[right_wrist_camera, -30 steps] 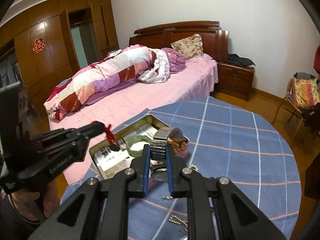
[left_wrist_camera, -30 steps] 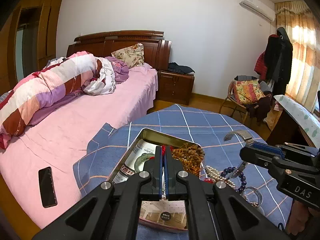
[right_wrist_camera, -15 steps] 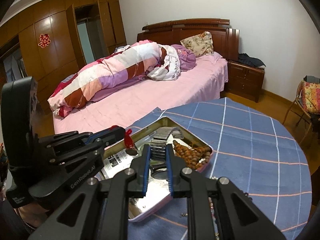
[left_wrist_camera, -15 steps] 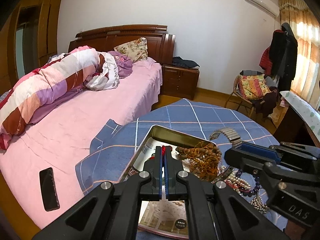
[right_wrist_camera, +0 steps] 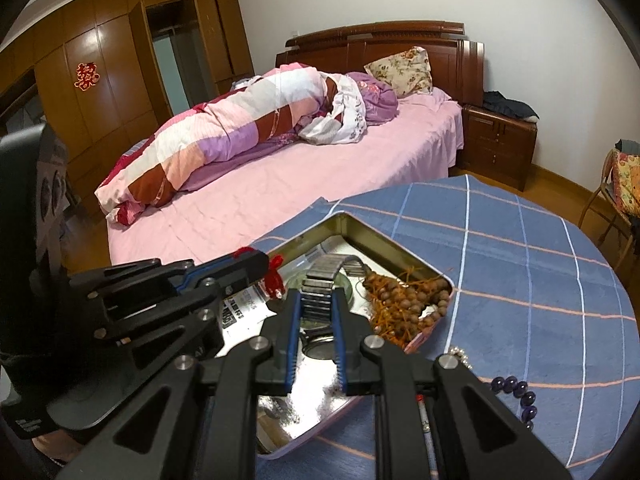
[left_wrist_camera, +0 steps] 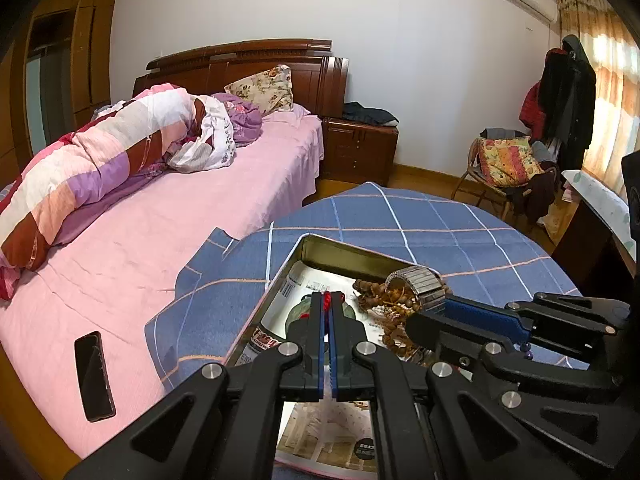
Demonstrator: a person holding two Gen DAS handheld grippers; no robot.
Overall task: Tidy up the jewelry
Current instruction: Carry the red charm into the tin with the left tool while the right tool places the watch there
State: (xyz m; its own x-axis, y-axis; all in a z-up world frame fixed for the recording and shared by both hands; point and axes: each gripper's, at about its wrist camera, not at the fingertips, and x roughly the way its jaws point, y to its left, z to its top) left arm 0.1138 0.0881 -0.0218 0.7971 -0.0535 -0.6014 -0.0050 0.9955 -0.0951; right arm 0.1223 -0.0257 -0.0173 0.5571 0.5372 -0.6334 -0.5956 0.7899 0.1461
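A metal tin [left_wrist_camera: 340,254] [right_wrist_camera: 396,248] sits on the blue checked tablecloth. In it lie a brown bead string [left_wrist_camera: 384,304] [right_wrist_camera: 404,300] and a green bangle [left_wrist_camera: 296,312]. My left gripper [left_wrist_camera: 328,300] is shut on a red cord [left_wrist_camera: 327,298] [right_wrist_camera: 274,276] over the tin. My right gripper [right_wrist_camera: 316,304] is shut on a metal watch band [right_wrist_camera: 320,280] [left_wrist_camera: 420,280] and holds it above the tin, next to the beads. The watch face [right_wrist_camera: 318,346] hangs below the fingers.
Dark blue beads [right_wrist_camera: 516,390] and pearls [right_wrist_camera: 460,354] lie on the cloth right of the tin. A pink bed [left_wrist_camera: 160,232] with a black phone [left_wrist_camera: 93,376] stands on the left. A chair [left_wrist_camera: 508,164] stands far right.
My right gripper has carried the watch leftwards over the tin, close beside my left gripper. The left gripper stays shut on the red cord and has moved little.
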